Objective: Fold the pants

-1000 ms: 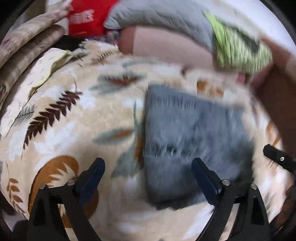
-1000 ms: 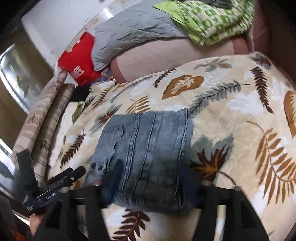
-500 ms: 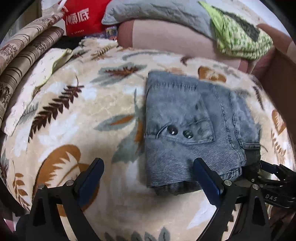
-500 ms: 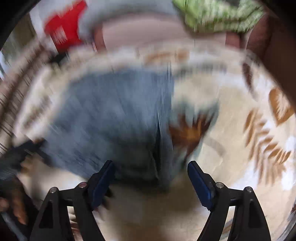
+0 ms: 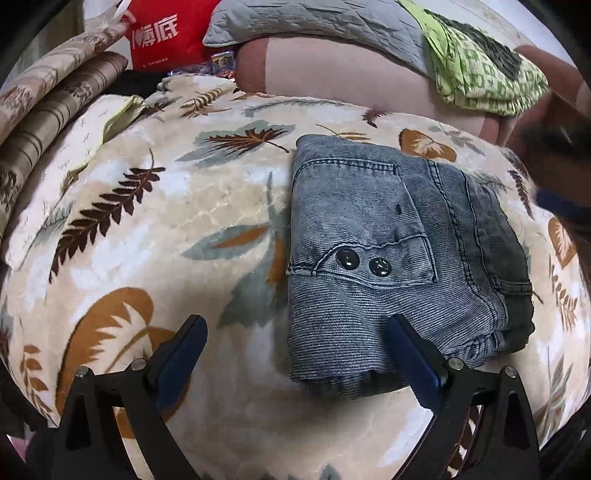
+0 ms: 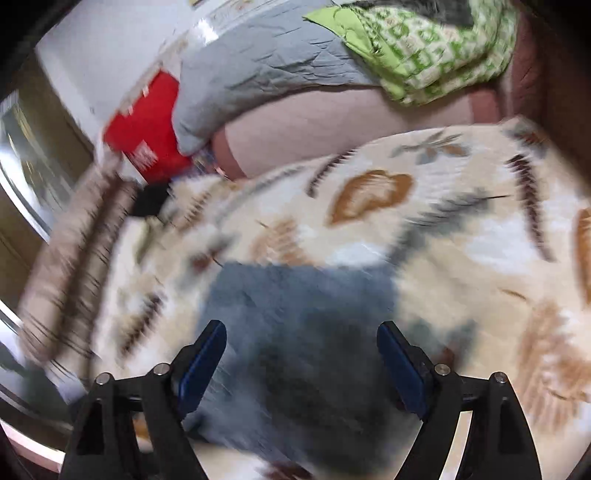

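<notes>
Grey-blue denim pants [image 5: 391,251] lie folded into a compact rectangle on the leaf-patterned blanket [image 5: 155,236], two dark buttons facing up. My left gripper [image 5: 295,354] is open and empty, hovering just before the pants' near edge. My right gripper [image 6: 301,362] is open and empty above the pants [image 6: 295,317], which are blurred in the right wrist view. The right gripper also shows as a dark blur at the right edge of the left wrist view [image 5: 554,170].
A grey quilt [image 5: 314,22] and a green patterned cloth [image 5: 484,70] lie on a pink cushion [image 5: 332,70] at the back. A red bag [image 5: 162,33] and striped rolled bedding [image 5: 40,110] sit at the back left.
The right gripper has left the pants' near right corner and risen to the far right. The left gripper has barely moved. The pants lie still.
</notes>
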